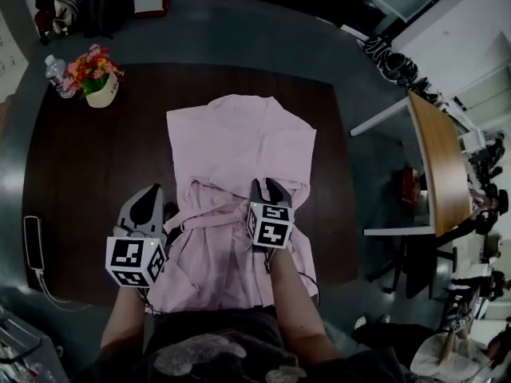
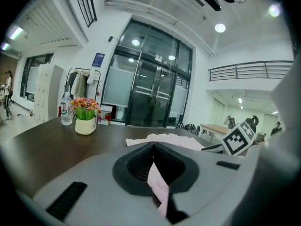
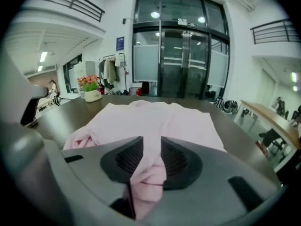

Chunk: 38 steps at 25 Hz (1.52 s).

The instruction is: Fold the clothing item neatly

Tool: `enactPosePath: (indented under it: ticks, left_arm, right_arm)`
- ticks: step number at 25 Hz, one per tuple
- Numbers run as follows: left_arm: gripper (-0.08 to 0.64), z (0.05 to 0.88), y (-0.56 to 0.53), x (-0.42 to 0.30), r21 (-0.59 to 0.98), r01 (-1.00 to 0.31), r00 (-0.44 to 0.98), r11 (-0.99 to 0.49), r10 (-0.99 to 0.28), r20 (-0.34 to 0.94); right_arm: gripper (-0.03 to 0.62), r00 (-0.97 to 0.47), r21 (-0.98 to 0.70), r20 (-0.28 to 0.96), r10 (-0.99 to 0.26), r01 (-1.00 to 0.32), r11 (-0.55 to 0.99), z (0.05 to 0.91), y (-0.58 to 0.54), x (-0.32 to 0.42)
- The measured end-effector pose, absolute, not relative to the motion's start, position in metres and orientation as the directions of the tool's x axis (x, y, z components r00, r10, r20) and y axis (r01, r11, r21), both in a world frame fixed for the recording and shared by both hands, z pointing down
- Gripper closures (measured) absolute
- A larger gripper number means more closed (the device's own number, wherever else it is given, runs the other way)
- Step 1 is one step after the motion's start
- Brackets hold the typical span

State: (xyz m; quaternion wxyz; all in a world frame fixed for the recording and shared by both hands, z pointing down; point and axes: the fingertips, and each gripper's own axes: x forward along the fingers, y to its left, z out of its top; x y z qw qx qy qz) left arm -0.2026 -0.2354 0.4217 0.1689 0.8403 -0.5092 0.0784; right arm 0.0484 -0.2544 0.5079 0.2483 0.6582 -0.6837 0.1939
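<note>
Status: I'd judge the fold is at an early stage. The pink garment lies on the counter. Its collar end is far ahead of both hand-held grippers, and its hem end is near me, hanging over the near edge. The far half is flat and spread. The near half, right at the tips, is rumpled, with a bunched band running across between the two tips. No clean crease anywhere, and the outline is irregular.

Left hand-held gripper: jaws pressed together, pinching a thin tab of pink fabric at the garment's left edge.

Right hand-held gripper: jaws apart, with a twisted wad of the same fabric in the gap. The pads don't look like they clamp it, so I read it as loose, not gripped. The garment body lies flat ahead of it.

Done, as far as I can see: garment laid out and roughly squared, near portion gathered.

Left to do: flatten the rumpled section, bring the sides in, and fold it down into a tidy stack.

The flower pot sits far ahead-left of the left hand-held gripper, well apart from the cloth.
</note>
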Motion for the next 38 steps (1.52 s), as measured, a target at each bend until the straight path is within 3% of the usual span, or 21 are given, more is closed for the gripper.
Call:
enactPosePath:
  ticks: [13, 16, 19, 29, 38]
  left_arm:
    - [0.551, 0.431, -0.233, -0.2, 0.212, -0.88, 0.474, -0.426, -0.817, 0.329]
    - [0.551, 0.433, -0.232, -0.2, 0.213, -0.878, 0.477, -0.428, -0.813, 0.333]
    - [0.552, 0.432, -0.233, -0.2, 0.213, -0.877, 0.479, -0.43, -0.813, 0.332]
    - [0.551, 0.43, -0.237, -0.211, 0.221, -0.885, 0.463, -0.41, -0.828, 0.316]
    - [0.551, 0.438, -0.248, -0.236, 0.229, -0.895, 0.44, -0.382, -0.836, 0.327]
  right_arm:
    - [0.489, -0.075, -0.052, 0.738, -0.67, -0.997, 0.054, 0.564, -0.232, 0.041]
    - [0.514, -0.092, -0.051, 0.746, -0.659, -0.995, 0.081, 0.564, -0.234, 0.039]
    - [0.584, -0.1, -0.026, 0.731, -0.675, -0.993, 0.119, 0.553, -0.236, 0.036]
    - [0.588, -0.22, -0.012, 0.619, -0.754, -0.962, 0.271, 0.486, -0.278, 0.0]
    - [0.588, -0.342, 0.015, 0.567, -0.749, -0.905, 0.424, 0.453, -0.354, -0.075]
